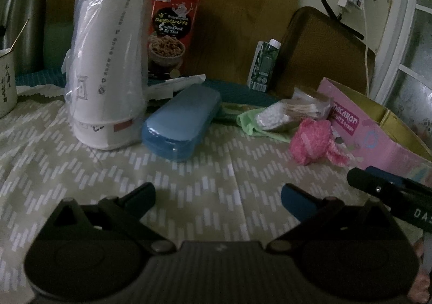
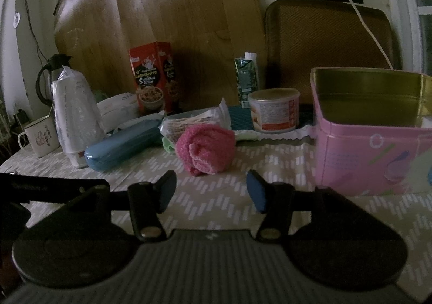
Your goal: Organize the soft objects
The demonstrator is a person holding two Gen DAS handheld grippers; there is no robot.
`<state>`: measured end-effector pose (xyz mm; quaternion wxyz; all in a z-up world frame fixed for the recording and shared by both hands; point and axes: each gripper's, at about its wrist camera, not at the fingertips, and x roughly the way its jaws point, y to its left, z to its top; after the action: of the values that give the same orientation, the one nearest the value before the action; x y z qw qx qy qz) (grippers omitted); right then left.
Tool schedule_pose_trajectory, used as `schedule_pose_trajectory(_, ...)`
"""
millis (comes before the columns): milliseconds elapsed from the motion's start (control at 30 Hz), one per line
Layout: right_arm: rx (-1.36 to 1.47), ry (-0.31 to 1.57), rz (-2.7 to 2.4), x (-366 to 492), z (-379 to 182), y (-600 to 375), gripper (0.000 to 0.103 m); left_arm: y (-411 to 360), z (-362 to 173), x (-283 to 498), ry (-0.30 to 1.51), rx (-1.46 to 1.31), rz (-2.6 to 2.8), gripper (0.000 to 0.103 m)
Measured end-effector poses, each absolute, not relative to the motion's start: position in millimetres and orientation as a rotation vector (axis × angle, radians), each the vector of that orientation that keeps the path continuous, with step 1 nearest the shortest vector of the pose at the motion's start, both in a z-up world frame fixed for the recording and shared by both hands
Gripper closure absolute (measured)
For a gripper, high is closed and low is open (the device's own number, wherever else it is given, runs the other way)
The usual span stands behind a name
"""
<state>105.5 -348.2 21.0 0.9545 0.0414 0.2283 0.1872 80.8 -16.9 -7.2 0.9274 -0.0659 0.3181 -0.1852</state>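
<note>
Covering table (image 2: 216,163) — chevron cloth (dim room)

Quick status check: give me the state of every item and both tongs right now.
Left tongs: open, empty.
Right tongs: open, empty.
Pink cloth: rolled up, lying on the tablecloth.
Pink tin: lid off.
Blue case: closed.
Paper cups: stacked upside down, bagged.

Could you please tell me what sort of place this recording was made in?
Probably a home table pushed against a wall: a patterned tablecloth, a snack box and mug, and a kettle behind them.
</note>
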Motion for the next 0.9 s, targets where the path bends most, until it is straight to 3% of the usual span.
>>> schedule_pose_trajectory(900, 0.066, 0.457, 0.37, 103.4, 24.2, -345.4, 0.042, -13.7, -7.5, 77.3, 0.642, -0.164, -0.378, 0.0)
